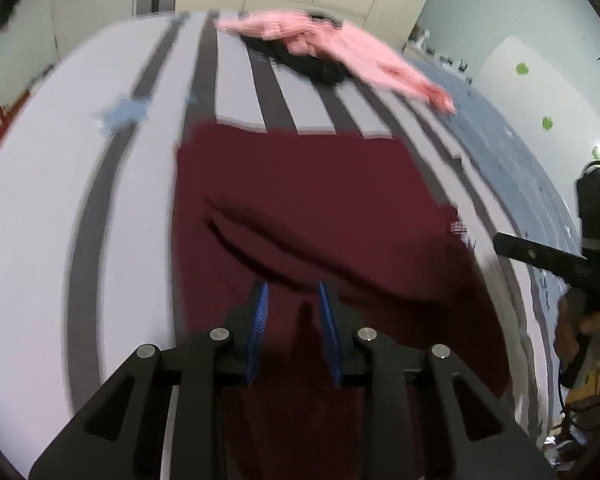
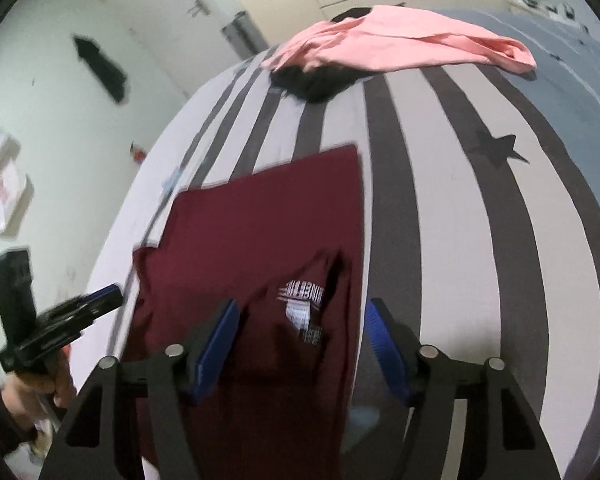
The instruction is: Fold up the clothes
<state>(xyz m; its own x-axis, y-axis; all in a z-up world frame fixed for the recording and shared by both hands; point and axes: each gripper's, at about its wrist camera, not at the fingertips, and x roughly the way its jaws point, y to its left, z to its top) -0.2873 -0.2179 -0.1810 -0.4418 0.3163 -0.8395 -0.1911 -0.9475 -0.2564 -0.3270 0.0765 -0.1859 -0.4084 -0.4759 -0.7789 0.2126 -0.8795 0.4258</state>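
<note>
maroon shirt half laid out, both grippers above it

left wrist view: our left gripper [image 1: 292,300] hangs over the maroon shirt [image 1: 300,200] on the striped bed [image 1: 40,200], its blue pads a narrow gap apart with nothing clearly between them. a loose fold sags across the shirt; closing here could pinch two layers and drag the cloth crooked. the picture is blurred, so we cannot tell if the pads touch fabric.

right wrist view: our right gripper [image 2: 304,332] stands wide open, holding nothing, over the shirt's white print [image 2: 302,300], which the left view barely shows. the pink garment [image 2: 400,44] and a black one [image 2: 316,80] lie well apart at the far end.
</note>
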